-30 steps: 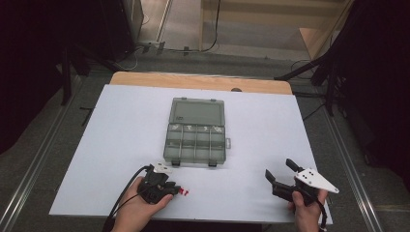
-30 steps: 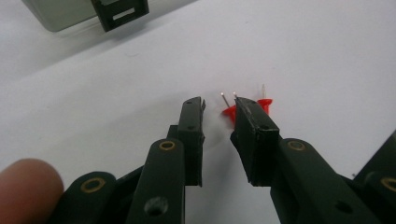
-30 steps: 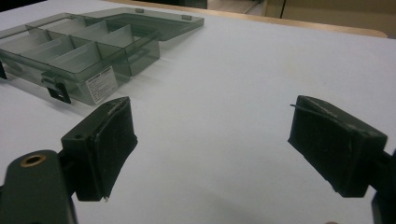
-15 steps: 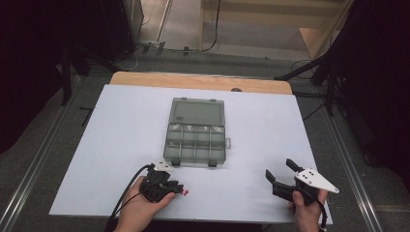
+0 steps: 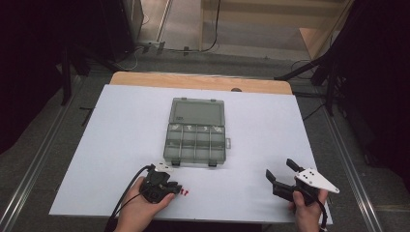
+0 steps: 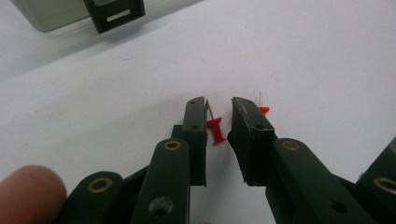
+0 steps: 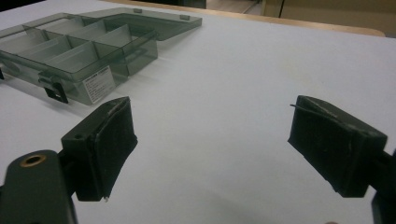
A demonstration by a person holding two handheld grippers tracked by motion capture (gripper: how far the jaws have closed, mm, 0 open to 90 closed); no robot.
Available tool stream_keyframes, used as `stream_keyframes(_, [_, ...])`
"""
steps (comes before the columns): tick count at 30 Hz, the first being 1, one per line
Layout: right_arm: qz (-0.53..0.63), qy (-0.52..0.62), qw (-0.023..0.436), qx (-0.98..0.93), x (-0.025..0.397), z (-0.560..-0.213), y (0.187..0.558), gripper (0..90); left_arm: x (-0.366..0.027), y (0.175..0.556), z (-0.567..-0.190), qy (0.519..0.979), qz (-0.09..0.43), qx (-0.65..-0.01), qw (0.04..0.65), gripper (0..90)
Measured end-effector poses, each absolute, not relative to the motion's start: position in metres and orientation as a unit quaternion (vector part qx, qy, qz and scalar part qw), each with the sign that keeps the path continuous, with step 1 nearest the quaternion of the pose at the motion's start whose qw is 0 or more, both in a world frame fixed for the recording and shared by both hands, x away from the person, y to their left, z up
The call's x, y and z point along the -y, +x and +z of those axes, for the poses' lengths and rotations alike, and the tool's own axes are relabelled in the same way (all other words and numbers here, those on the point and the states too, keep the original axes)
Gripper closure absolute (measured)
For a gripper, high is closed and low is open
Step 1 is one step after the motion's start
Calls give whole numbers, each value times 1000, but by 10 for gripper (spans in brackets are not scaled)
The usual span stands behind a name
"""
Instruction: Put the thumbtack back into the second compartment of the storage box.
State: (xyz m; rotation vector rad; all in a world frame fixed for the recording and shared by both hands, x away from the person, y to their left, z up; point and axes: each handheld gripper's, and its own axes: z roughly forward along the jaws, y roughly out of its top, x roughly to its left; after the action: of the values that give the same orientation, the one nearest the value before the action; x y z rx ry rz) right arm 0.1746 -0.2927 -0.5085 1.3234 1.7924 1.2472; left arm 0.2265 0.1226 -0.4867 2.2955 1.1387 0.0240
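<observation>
Hovering low at abt 7 o'clock on the sheet, the left gripper has its jaws parted a little, w/ one red pin lying between the tips, touching neither as far as I can tell. A second pin sits just past the other jaw; in the high view both read as red specks just beside the left gripper.

Handling, my guess: pins are v. light, hard plastic head, thin metal spike. Stiff, small, likely to skid or flip if squeezed off-centre. Best hold is across the red head, not the spike; the spike would slip between the pads.

Right gripper is wide open, nothing in it, resting at abt 5 o'clock, well apart from the pins.

Box sits mid-table, 12 o'clock from the left gripper, lid laid flat open, compartments look empty from the right gripper view.

Sheet is smooth white, flat, so pins could slide on it. Wood table edge at the far side; dark room, cables on the floor beyond.
</observation>
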Motion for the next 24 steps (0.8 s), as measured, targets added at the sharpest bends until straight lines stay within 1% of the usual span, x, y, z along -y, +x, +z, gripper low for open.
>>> stream_keyframes(6, [468, 497, 289, -671, 292, -508, 174, 145, -123, 224, -487, 860, 21, -425, 282, 756])
stream_keyframes(11, [466, 496, 292, -672, 293, -508, 175, 145, -123, 224, -487, 862, 29, -422, 277, 820])
stream_keyframes(16, [467, 497, 290, -671, 293, -509, 175, 145, -123, 224, -488, 868, 36, -410, 278, 834])
stream_keyframes(24, [467, 497, 290, -671, 292, -508, 174, 145, -126, 225, -488, 867, 28, -407, 285, 855])
